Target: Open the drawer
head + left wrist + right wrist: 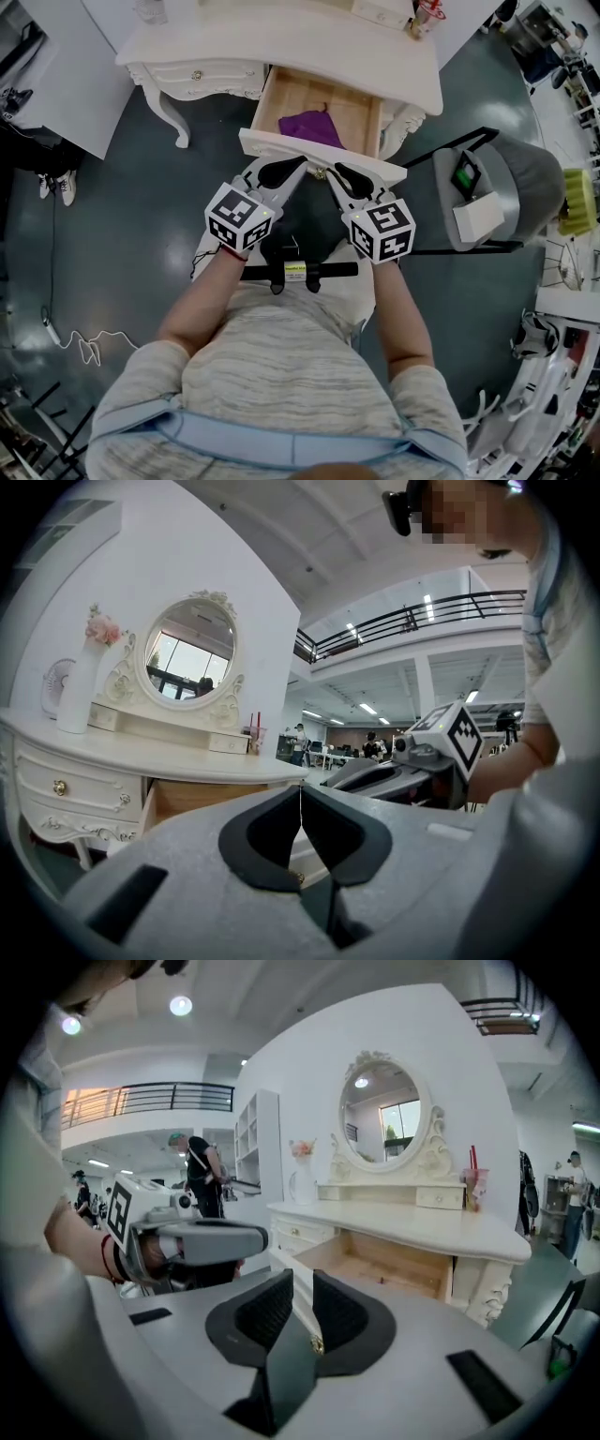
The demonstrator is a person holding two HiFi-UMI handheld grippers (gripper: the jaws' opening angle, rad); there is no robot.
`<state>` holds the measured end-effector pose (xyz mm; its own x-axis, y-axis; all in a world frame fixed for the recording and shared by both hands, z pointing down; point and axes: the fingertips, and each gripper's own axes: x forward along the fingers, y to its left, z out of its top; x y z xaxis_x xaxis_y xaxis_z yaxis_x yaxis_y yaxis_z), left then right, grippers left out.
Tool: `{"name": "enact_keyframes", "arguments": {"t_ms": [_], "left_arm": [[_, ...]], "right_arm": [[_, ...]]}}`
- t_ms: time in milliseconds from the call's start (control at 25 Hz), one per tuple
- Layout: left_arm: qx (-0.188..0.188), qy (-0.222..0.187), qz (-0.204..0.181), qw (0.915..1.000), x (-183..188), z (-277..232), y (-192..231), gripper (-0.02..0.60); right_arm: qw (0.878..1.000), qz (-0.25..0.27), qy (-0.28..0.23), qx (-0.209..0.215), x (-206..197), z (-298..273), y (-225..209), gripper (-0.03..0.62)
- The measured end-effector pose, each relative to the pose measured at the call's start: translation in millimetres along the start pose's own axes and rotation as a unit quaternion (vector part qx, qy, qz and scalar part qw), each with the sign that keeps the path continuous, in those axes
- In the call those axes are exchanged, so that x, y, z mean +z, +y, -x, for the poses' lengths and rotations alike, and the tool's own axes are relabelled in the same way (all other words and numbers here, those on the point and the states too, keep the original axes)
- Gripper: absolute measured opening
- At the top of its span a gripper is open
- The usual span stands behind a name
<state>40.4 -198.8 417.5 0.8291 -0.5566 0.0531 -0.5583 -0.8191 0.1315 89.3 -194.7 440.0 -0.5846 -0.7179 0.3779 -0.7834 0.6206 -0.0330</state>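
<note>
The drawer [272, 142] stands pulled well out of the bench [281, 42], its wooden bottom bare but for 1 purple cloth [312, 127]. It looks like a light, stiff wooden box that should slide straight. Its painted front is smooth and probably slippery, so the small gold knob [317, 1342] at its middle is the place to grip. In front of the bench, the left tool [300, 797] is clenched on nothing. The right tool [302, 1279] is released, its jaws parted over the knob without pinching it. Below the bench lies a dark, smooth floor [141, 216]; behind it, a bright open hall with a railed balcony.
</note>
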Motion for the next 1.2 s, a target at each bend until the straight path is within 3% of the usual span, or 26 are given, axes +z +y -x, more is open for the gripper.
{"name": "enact_keyframes", "arguments": {"t_ms": [200,520,1200], "left_arm": [[-0.008,-0.015,-0.008,0.9998,15,2,-8,0.014],[-0.021,-0.038,-0.010,0.9990,33,7,-19,0.014],[-0.035,-0.057,-0.016,0.9976,51,11,-29,0.014]], "right_arm": [[0.996,-0.031,-0.083,-0.012,36,16,8,0.034],[0.988,-0.054,-0.140,-0.024,57,34,11,0.010],[0.988,-0.059,-0.143,-0.024,57,46,16,0.008]]}}
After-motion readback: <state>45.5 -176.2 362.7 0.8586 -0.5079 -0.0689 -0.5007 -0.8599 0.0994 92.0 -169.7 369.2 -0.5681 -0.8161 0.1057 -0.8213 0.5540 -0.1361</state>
